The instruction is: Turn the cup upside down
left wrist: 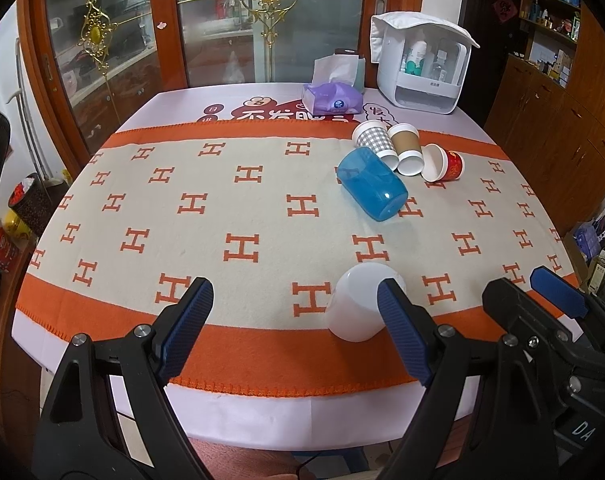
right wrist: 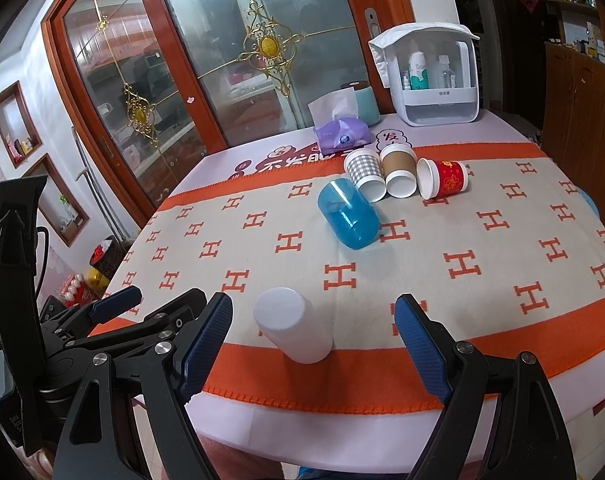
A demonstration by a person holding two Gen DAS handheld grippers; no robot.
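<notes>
Beside white cup (right wrist: 292, 326), fingers (right wrist: 418, 346) agape.

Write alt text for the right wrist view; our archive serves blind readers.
A white plastic cup stands upside down on an orange-bordered H-patterned cloth, between the open right tongs. Beyond lie a blue translucent plastic cup and three paper cups on their sides; the left tongs sit alongside.

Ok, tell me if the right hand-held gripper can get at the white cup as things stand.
Probably yes: the right hand-held gripper is open, the white cup stands upside down on the blanket just ahead between its fingers, and nothing blocks the way.
</notes>
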